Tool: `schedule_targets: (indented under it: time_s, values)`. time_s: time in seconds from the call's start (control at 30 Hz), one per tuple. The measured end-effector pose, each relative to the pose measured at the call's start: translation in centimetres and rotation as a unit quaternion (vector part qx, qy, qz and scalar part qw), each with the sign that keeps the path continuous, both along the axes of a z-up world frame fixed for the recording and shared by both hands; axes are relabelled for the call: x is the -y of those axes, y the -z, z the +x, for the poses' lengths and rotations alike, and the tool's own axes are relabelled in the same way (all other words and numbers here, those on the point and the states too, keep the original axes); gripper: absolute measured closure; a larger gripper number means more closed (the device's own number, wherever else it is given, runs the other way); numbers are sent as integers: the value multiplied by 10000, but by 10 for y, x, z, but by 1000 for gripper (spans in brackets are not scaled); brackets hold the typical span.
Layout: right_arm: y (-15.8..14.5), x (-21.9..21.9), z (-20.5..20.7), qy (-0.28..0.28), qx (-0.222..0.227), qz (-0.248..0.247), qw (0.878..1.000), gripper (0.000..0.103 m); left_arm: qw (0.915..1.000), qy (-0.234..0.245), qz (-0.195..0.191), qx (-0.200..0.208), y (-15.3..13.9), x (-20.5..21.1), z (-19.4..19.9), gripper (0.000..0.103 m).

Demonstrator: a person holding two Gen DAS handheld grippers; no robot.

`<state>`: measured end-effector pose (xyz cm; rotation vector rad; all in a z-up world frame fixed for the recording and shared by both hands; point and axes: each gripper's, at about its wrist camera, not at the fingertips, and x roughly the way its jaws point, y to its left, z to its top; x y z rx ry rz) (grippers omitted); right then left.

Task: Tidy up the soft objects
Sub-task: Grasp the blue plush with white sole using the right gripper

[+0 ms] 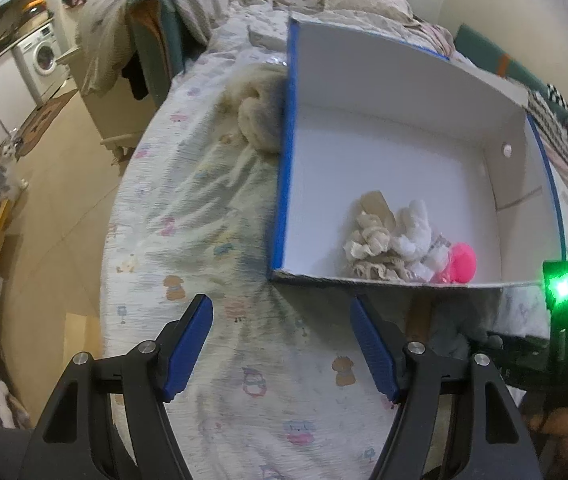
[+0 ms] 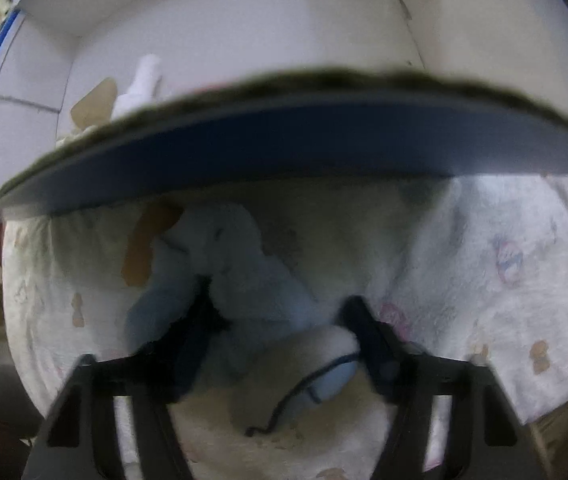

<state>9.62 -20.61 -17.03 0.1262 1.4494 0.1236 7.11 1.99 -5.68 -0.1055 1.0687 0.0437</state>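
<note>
Plush toy (image 2: 240,280), pale blue, sits pinched between the right gripper (image 2: 280,320) fingers before the blue-edged box (image 1: 284,160); left gripper (image 1: 280,344) fingers are spread above the bed (image 1: 188,208).

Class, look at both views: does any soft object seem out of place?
Yes. A cream plush lies on the bed, pressed against the box's outer wall, while other soft items are inside. The right claw grips a blue plush outside the box too.

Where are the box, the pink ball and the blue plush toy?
box (image 1: 384,160), left wrist view, white floor.
pink ball (image 1: 462,262), left wrist view, its middle.
blue plush toy (image 2: 240,264), right wrist view, its body.
</note>
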Motion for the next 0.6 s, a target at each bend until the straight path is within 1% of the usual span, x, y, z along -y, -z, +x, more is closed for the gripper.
schedule_targets:
  time_s: [0.03,0.07,0.1,0.17,0.27,0.37,0.47,0.53,0.6]
  values:
    - [-1,-2,0,-42,24,-16,10000,55,10000,54,38,-29,2,3,0,34]
    - [-3,-2,0,-68,60,11,10000,68,9999,91,62,-50,4,5,0,34]
    - [-6,-3,-1,-97,91,40,9999,74,9999,120,77,-64,5,7,0,34]
    - [-13,-3,-3,-141,181,112,9997,78,9997,199,117,-96,9,11,0,34]
    - [-38,5,-12,-20,427,346,9985,78,9994,263,144,-182,14,17,0,34]
    - [-62,21,-24,194,747,310,9965,78,9987,293,111,-392,23,25,1,34]
    - [-68,35,-32,420,825,345,9951,78,9975,466,-5,-539,29,43,6,34]
    - [-66,36,-35,486,770,362,9952,78,9962,652,51,-583,33,62,9,34]
    - [-63,39,-34,524,728,362,9953,78,9940,856,-18,-674,39,82,14,34]
